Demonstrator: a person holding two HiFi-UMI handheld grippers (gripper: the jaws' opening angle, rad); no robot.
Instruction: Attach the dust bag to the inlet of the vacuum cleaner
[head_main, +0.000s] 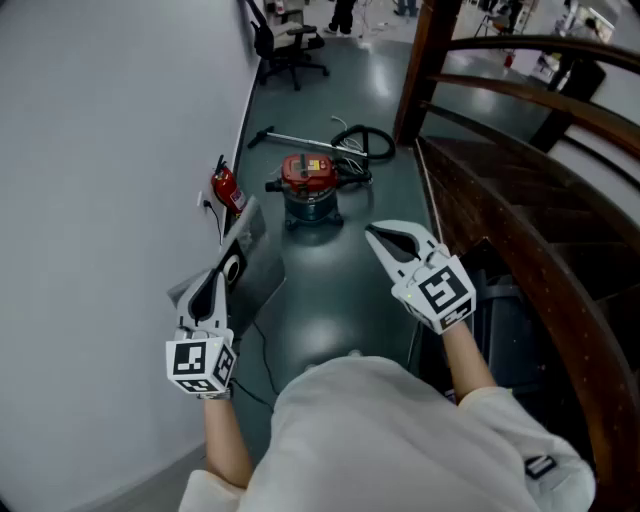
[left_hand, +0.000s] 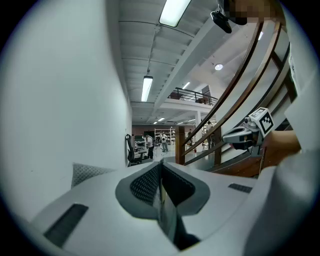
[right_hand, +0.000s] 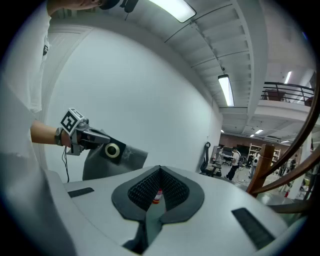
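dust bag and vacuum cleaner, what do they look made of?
Dust bag: soft matte grey fleece or paper, judging by its creases and dimpled weave; its collar looks like stiff black card or plastic, with a pale ring. Vacuum cleaner: glossy red lid, likely plastic; drum below shows a metallic sheen, probably steel.

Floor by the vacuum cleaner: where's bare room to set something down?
Bare floor lies between the vacuum cleaner and the person, bordered by the dust bag and staircase. Crowded behind the vacuum cleaner: hose and wand; fire extinguisher left of it.
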